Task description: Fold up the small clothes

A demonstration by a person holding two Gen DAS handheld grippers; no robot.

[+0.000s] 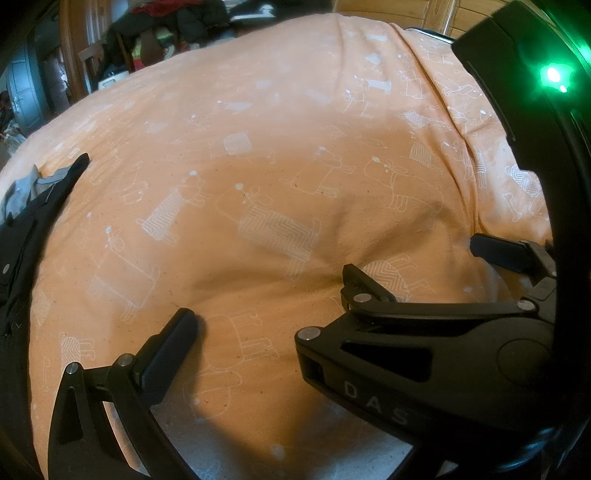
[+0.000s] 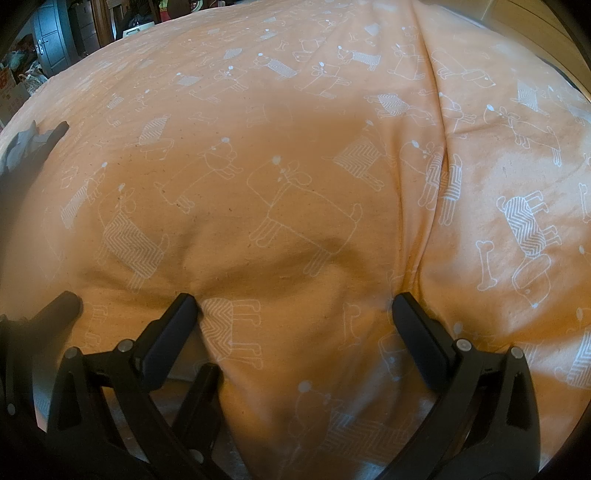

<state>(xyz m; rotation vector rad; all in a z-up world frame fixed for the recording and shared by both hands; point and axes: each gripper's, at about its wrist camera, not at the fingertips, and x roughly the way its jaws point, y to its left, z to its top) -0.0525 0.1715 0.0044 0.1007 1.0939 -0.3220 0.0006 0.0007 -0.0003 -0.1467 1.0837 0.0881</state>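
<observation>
A dark garment (image 1: 33,229) with a grey piece of cloth (image 1: 20,194) on it lies at the far left edge of the orange bedcover (image 1: 258,147); the right wrist view shows it small at the left (image 2: 37,146). My left gripper (image 1: 291,317) hovers over bare bedcover, open, with only its left finger (image 1: 177,336) showing. The right gripper's body hides the other finger. My right gripper (image 2: 295,306) is open just above the cover and holds nothing. It also crosses the left wrist view (image 1: 417,260). Both grippers sit side by side, well right of the garment.
The orange cover with white dog drawings has a long crease (image 2: 439,147) running down its right side. Beyond the bed's far edge stand a wooden chair with piled clothes (image 1: 155,33) and a grey door (image 2: 51,33).
</observation>
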